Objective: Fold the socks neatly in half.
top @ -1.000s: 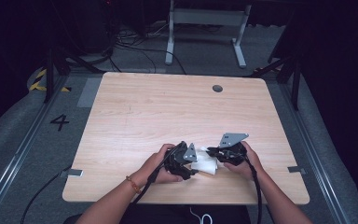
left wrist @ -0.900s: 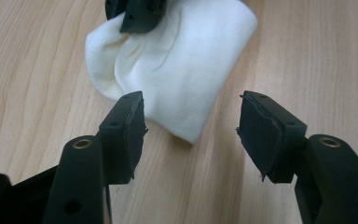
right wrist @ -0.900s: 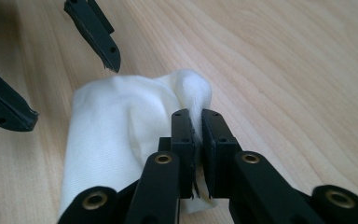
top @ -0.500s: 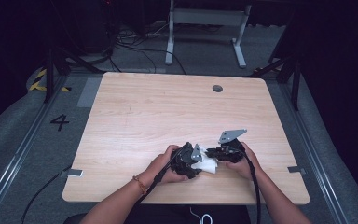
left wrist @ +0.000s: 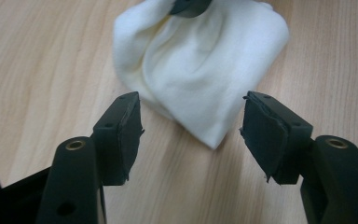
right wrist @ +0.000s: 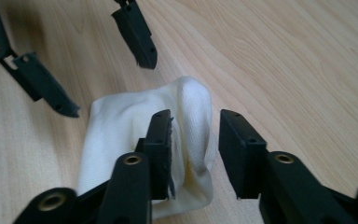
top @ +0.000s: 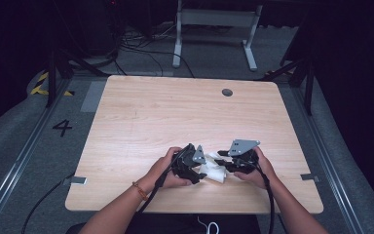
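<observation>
Hands low, both tongs [top: 204,168] [top: 224,165] angled inward w/ cloth [top: 213,171] between.

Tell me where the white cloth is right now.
In the high view, the crumpled white cloth lies on the light wooden table near its front edge, right of centre, between the left hand-held gripper and the right hand-held gripper.

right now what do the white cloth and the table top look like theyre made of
The white cloth looks like soft woven or knit cotton, matte: a fine ribbed weave shows and it slumps in loose folds. The table top looks like light wood or wood-grain laminate, smooth with a slight sheen; long grain lines show, though solid wood or veneer cannot be told.
</observation>
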`<state>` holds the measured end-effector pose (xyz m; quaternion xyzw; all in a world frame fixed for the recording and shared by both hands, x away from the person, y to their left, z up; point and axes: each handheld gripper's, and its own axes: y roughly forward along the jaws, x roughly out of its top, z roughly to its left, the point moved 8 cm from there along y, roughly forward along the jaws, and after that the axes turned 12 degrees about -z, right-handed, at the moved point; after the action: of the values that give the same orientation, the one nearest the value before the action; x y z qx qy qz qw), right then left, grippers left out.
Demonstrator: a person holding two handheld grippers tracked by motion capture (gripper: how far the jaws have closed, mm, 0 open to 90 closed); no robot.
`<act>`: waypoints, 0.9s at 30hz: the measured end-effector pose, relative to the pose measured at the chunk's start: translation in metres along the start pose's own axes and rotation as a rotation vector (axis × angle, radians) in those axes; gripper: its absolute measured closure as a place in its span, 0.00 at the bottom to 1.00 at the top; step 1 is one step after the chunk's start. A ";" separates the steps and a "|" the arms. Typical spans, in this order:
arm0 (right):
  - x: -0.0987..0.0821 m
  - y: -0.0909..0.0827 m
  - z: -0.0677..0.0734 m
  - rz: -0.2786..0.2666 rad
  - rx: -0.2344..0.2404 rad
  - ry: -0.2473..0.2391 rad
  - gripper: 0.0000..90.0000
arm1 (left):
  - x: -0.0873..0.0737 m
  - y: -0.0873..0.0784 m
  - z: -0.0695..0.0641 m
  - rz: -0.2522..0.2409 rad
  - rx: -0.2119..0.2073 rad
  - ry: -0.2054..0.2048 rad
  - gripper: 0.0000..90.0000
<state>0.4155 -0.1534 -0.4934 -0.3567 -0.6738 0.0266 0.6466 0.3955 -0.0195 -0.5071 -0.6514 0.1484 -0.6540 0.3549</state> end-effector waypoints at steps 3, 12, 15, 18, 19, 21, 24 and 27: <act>0.006 -0.007 0.002 -0.015 -0.004 -0.013 0.66 | -0.003 -0.007 0.003 0.012 0.023 0.003 0.40; 0.004 -0.021 0.006 -0.013 -0.027 -0.026 0.55 | -0.013 -0.026 0.007 0.065 0.081 0.046 0.33; 0.001 -0.026 0.007 -0.007 -0.044 -0.041 0.52 | -0.021 -0.033 0.008 0.066 0.086 0.041 0.31; -0.002 -0.030 0.004 -0.015 -0.065 -0.031 0.48 | -0.032 -0.042 0.011 0.077 0.106 0.039 0.29; -0.002 -0.030 0.004 -0.015 -0.065 -0.031 0.48 | -0.032 -0.042 0.011 0.077 0.106 0.039 0.29; -0.004 -0.032 0.002 -0.012 -0.083 -0.020 0.47 | -0.037 -0.052 0.014 0.067 0.123 0.040 0.29; -0.005 -0.033 0.000 -0.008 -0.095 -0.030 0.46 | -0.041 -0.058 0.016 0.061 0.135 0.032 0.27; -0.007 -0.037 -0.001 -0.007 -0.102 -0.022 0.44 | -0.047 -0.065 0.019 0.066 0.155 0.031 0.27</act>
<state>0.3992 -0.1851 -0.4807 -0.3867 -0.6825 -0.0061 0.6202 0.3911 0.0619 -0.4976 -0.6066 0.1242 -0.6616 0.4230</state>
